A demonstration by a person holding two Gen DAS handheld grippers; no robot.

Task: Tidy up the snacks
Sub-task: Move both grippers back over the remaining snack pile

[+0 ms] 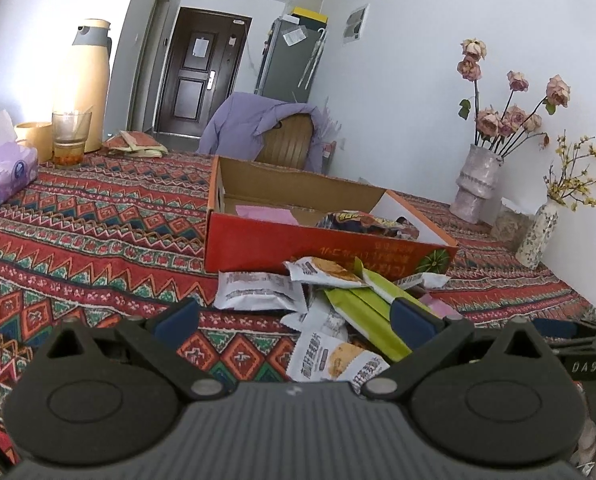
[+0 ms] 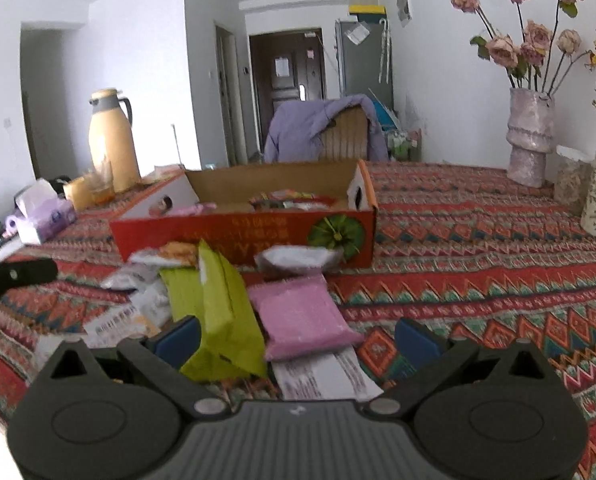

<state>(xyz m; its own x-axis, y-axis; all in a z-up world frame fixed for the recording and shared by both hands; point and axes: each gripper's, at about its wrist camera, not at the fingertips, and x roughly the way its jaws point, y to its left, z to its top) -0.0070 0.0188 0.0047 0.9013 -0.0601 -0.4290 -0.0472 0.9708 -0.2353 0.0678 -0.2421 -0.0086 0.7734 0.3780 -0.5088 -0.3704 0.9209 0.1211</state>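
A red cardboard box [image 1: 258, 246] [image 2: 218, 236] stands open on the patterned tablecloth with some snack packs inside. A pile of loose snacks lies in front of it: white cookie packs [image 1: 254, 290], green packs [image 1: 362, 312] [image 2: 222, 312] and a pink pack [image 2: 302, 316]. My left gripper [image 1: 294, 320] is open, just above the near packs of the pile. My right gripper [image 2: 296, 338] is open, with the green and pink packs between its fingers. Neither holds anything.
A yellow thermos [image 1: 86, 84], a glass [image 1: 71, 138] and a tissue pack [image 1: 6, 168] stand at the back left. Two vases with flowers [image 1: 478, 184] [image 2: 532, 136] stand at the right by the wall. A chair with a purple jacket [image 1: 266, 128] is behind the table.
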